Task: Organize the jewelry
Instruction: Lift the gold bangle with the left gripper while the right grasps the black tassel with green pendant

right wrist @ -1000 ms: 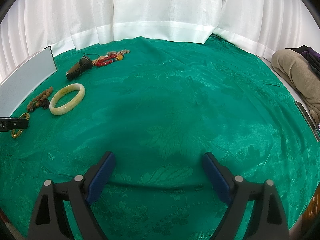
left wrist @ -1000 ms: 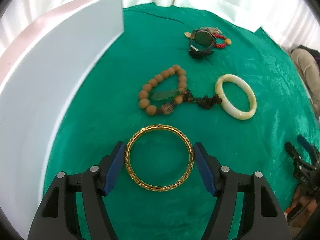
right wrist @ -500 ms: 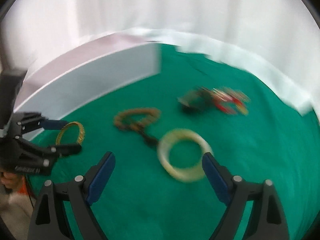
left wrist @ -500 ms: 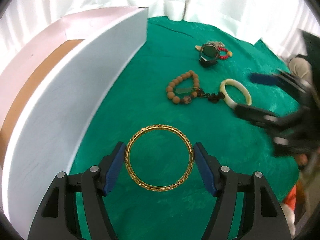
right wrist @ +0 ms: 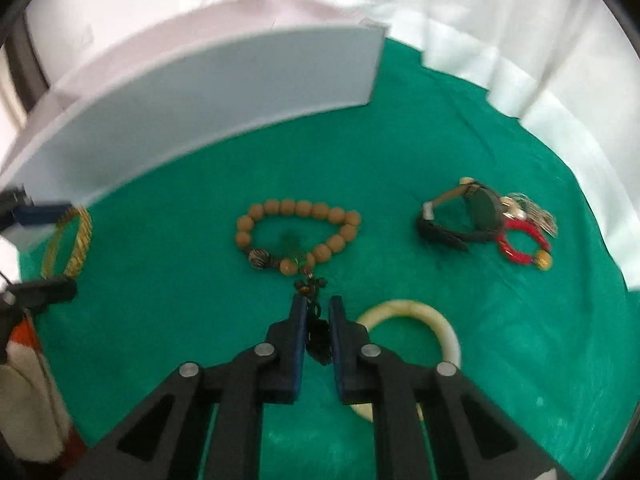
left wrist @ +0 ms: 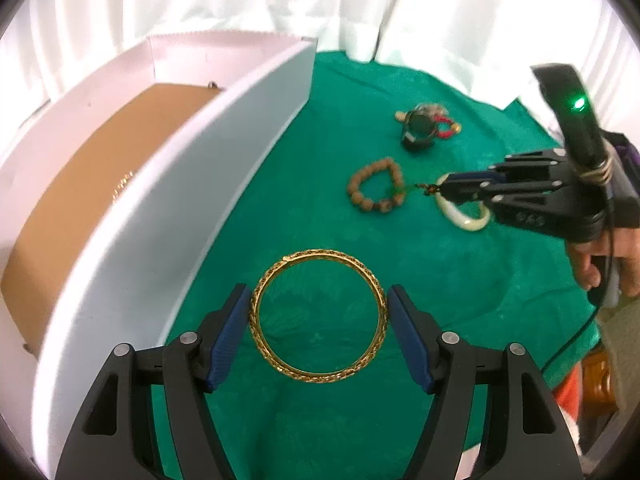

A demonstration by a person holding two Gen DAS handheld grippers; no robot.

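Green cloth over the bench (left wrist: pixel 460 300), white curtains behind. My left hand-held gripper (left wrist: pixel 318 316) grips the gold bangle (left wrist: pixel 318 316) beside the box (left wrist: pixel 224 152); my right hand-held gripper (right wrist: pixel 318 314) is clenched on the bead bracelet (right wrist: pixel 298 232)'s tassel. White bangle (right wrist: pixel 412 308) and watch pile (right wrist: pixel 480 220) still wait mid-bench.

Right tongs (right wrist: pixel 318 322) swung across to the bead bracelet (right wrist: pixel 298 232), clamped shut on its dark tassel (right wrist: pixel 318 336); left tongs (left wrist: pixel 318 320) lifted the gold bangle (left wrist: pixel 318 316).
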